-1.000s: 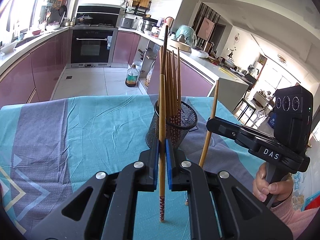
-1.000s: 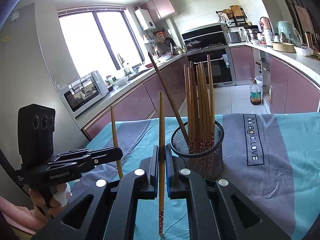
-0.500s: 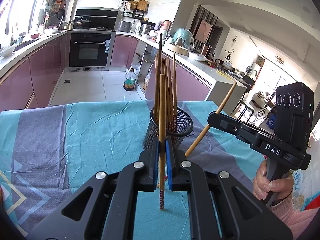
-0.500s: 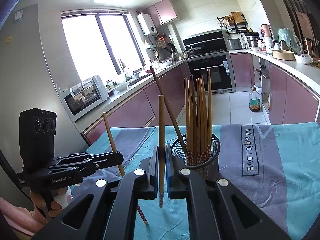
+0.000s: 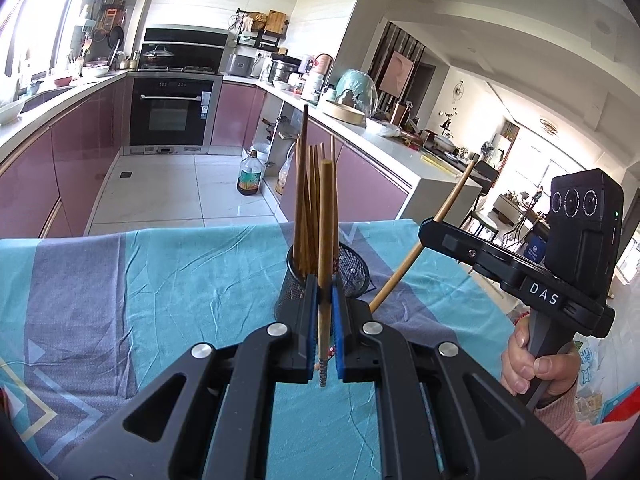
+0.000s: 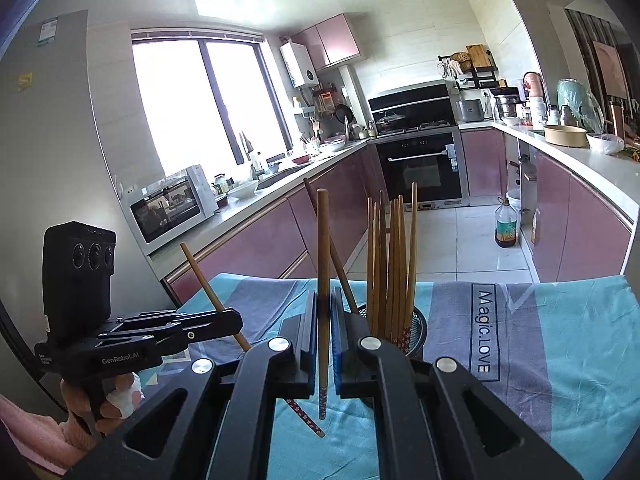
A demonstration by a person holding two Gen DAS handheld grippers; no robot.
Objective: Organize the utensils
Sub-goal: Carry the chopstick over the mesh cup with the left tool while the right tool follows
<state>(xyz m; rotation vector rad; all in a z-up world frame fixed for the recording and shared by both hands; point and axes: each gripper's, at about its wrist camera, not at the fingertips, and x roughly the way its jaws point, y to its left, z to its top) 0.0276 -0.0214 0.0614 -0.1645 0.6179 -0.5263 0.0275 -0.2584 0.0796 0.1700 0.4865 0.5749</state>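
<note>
Two grippers each pinch one chopstick above a table spread with a teal and grey cloth [image 5: 168, 280]. In the left wrist view, the left gripper [image 5: 324, 332] has its blue-padded fingers [image 5: 310, 320] pressed against a wooden chopstick [image 5: 326, 232] that stands upright between them, its patterned tip poking out below the pads. Directly behind it sits a black mesh holder [image 5: 352, 272] on the cloth, filled with a bundle [image 5: 308, 200] of more chopsticks standing nearly upright, one dark stick rising above the rest.

To the right in the same view, the right gripper [image 5: 430, 232] is seen from the side, gripped by a hand [image 5: 536, 364] in a pink sleeve. A second stick [image 5: 424, 240] passes through its closed front end, tilted so that the top leans right and the lower end points down toward the holder's right side.

In the right wrist view, that gripper's pads clamp its stick upright at the frame's middle, patterned tip hanging just below the fingers. The holder stands just right of the fingers, partly hidden by them. The left gripper appears at the left edge, its stick slanting, top toward the left, with the decorated end low over the cloth. Behind the table lie purple kitchen cabinets [image 6: 580, 220] and an oven [image 6: 420, 168].
</note>
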